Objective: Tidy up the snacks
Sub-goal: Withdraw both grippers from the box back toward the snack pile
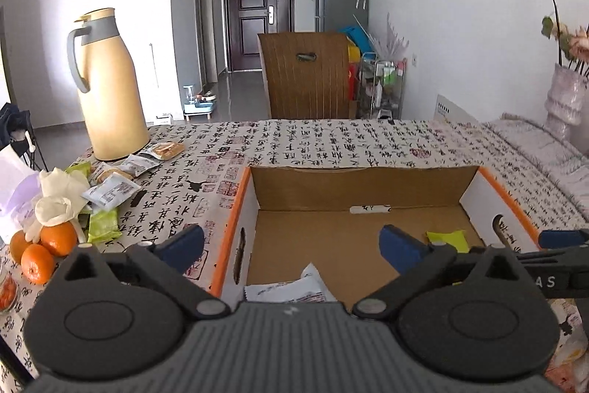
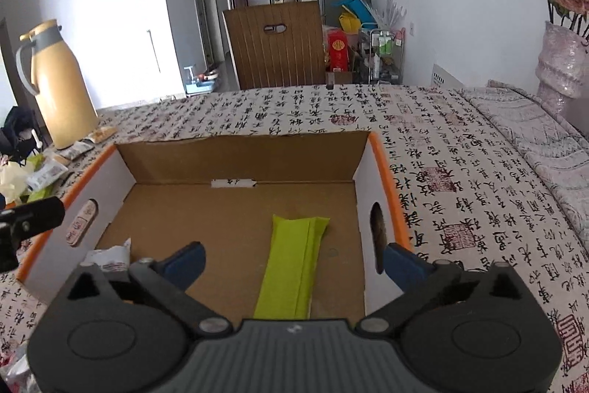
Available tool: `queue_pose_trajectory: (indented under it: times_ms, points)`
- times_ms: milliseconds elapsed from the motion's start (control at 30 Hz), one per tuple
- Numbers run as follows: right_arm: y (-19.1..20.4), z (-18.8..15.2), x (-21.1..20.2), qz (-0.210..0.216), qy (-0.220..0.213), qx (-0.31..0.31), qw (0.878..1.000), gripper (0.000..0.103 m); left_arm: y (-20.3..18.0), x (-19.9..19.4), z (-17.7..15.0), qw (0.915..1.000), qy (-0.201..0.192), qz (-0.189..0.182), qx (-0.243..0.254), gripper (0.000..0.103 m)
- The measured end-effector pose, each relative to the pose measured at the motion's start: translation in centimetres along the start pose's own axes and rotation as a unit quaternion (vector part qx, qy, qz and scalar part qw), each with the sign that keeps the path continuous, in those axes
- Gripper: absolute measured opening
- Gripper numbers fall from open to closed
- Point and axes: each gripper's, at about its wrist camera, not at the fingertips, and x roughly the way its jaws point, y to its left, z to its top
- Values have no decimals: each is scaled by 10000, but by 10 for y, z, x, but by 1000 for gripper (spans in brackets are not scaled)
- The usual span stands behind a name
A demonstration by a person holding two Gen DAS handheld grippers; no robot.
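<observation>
An open cardboard box (image 1: 368, 181) with orange rims sits on the table; it also shows in the right wrist view (image 2: 243, 153). A green snack packet (image 2: 294, 264) lies on its floor, seen partly in the left wrist view (image 1: 447, 238). A white snack packet (image 1: 291, 290) lies at the box's near left corner, also in the right wrist view (image 2: 110, 255). My left gripper (image 1: 291, 245) is open and empty above the box's left wall. My right gripper (image 2: 294, 260) is open and empty above the green packet. Loose snack packets (image 1: 110, 190) lie left of the box.
A yellow thermos jug (image 1: 106, 87) stands at the table's far left. Oranges (image 1: 40, 249) and crumpled gloves (image 1: 55, 197) lie by the left edge. A vase with flowers (image 2: 563, 61) stands at the far right on a grey mat. A wooden chair back (image 1: 305, 76) stands behind the table.
</observation>
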Motion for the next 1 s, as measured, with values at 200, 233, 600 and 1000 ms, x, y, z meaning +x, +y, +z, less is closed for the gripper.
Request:
queue_pose_trajectory:
  times_ms: [200, 233, 600, 1000]
  points:
    - [-4, -13, -34, 67, -309, -77, 9995, 103, 6, -34, -7, 9994, -316, -97, -120, 103]
    - [-5, -15, -41, 96, -387, -104, 9992, 103, 7, -42, -9, 9991, -384, -121, -121, 103]
    - [-14, -62, -126, 434, -1173, -197, 9920, 103, 11, -111, -45, 9946, -913, -480, -127, 103]
    - [-22, -122, -165, 633, -1428, -83, 9877, 103, 16, -143, -103, 9932, -876, -734, -229, 103]
